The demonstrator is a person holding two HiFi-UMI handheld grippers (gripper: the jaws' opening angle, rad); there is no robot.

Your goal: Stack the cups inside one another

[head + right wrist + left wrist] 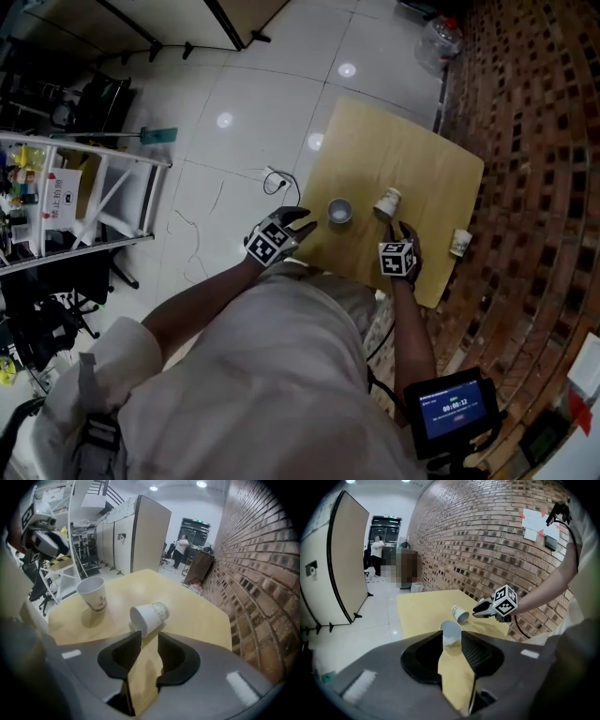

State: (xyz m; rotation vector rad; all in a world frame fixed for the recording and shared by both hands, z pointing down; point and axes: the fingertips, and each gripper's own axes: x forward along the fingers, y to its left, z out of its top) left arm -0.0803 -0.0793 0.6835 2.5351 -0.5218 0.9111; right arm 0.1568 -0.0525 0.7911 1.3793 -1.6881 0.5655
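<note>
Left tool [451,641] is holding its jaws apart, with the upright cup [451,632] standing at their tips on the worktop [412,150]; right tool [149,639], jaws likewise parted, is facing the tipped cup [149,616] lying on its side just ahead.

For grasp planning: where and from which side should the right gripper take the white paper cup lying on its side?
Probably clasp the white paper cup across its side walls from the mouth end, which faces the right gripper, jaws open.

Head view looks down; all views share the table [405,150].
</note>
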